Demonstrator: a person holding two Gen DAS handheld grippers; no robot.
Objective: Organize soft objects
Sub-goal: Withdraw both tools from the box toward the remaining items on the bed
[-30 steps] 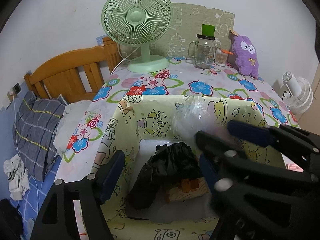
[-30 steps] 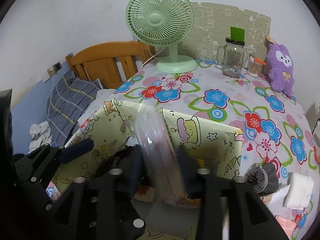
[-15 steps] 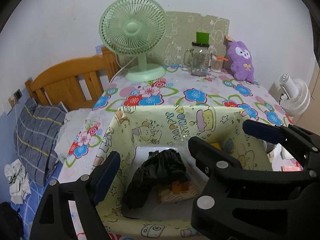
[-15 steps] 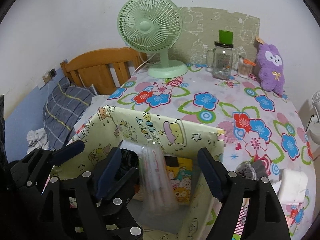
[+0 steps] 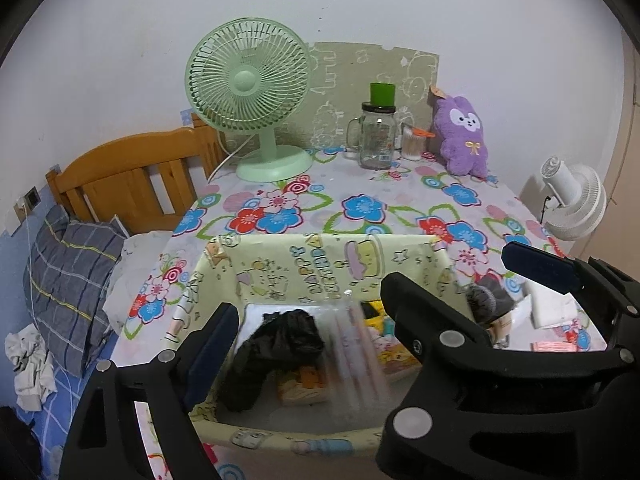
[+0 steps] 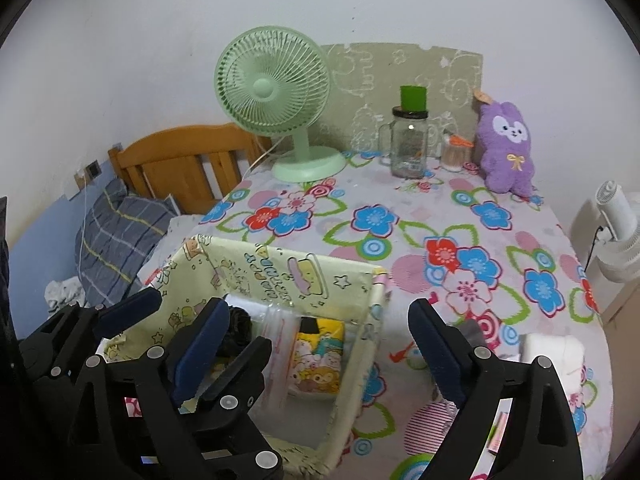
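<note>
A pale yellow cartoon-print fabric bin (image 5: pixel 320 264) (image 6: pixel 280 272) stands at the table's front. Inside lie a black crumpled bag (image 5: pixel 280 340), a yellow cartoon pack (image 6: pixel 320 356) and a clear plastic packet (image 5: pixel 356 356) (image 6: pixel 276 344), blurred in the left wrist view. My right gripper (image 6: pixel 316 348) is open and empty above the bin's right wall. My left gripper (image 5: pixel 376 292) is open and empty over the bin. A grey soft item (image 5: pixel 488 300) and a white folded cloth (image 6: pixel 552 352) lie on the table right of the bin.
On the floral tablecloth at the back stand a green fan (image 6: pixel 276 100), a glass jar mug (image 6: pixel 408 144), a cotton swab jar (image 6: pixel 452 156) and a purple plush (image 6: pixel 506 148). A bed with wooden headboard (image 5: pixel 128 176) is left; a white fan (image 5: pixel 572 196) is right.
My right gripper opened and let go of the clear packet, which dropped into the bin. Both grippers have drawn back and up from the bin.
</note>
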